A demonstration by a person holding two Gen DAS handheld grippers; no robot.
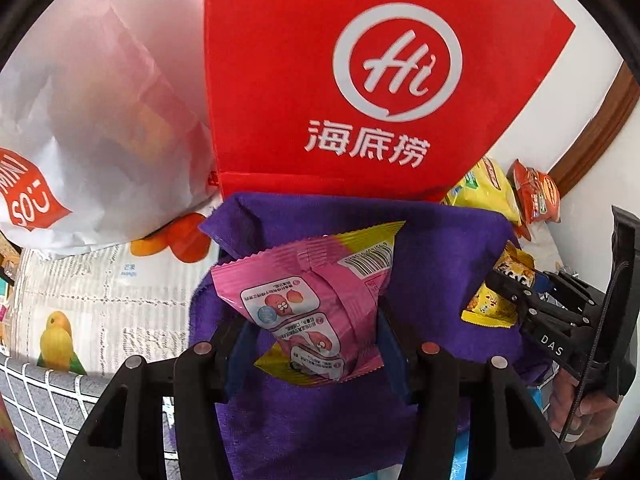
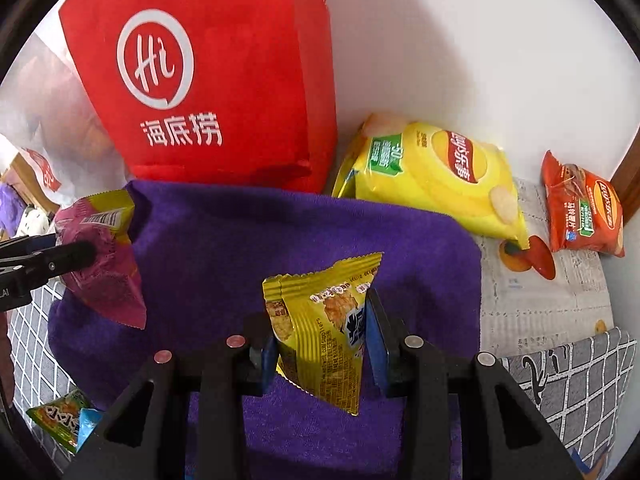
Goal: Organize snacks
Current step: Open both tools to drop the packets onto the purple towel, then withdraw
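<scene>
My left gripper [image 1: 312, 344] is shut on a pink snack packet [image 1: 308, 304] and holds it above a purple towel [image 1: 432, 240]. It also shows at the left of the right wrist view [image 2: 86, 256], with the pink packet [image 2: 100, 256] in it. My right gripper [image 2: 316, 344] is shut on a yellow snack packet [image 2: 320, 328] over the same purple towel [image 2: 280, 232]. It shows at the right of the left wrist view [image 1: 508, 292], holding the yellow packet [image 1: 500, 296].
A red fabric bag [image 1: 360, 80] stands behind the towel, also in the right wrist view [image 2: 208, 80]. A white paper bag [image 1: 100, 120] is to its left. A yellow chips bag [image 2: 436, 176] and an orange chips bag [image 2: 584, 212] lie at the right by the wall. A green packet [image 2: 60, 420] lies at lower left.
</scene>
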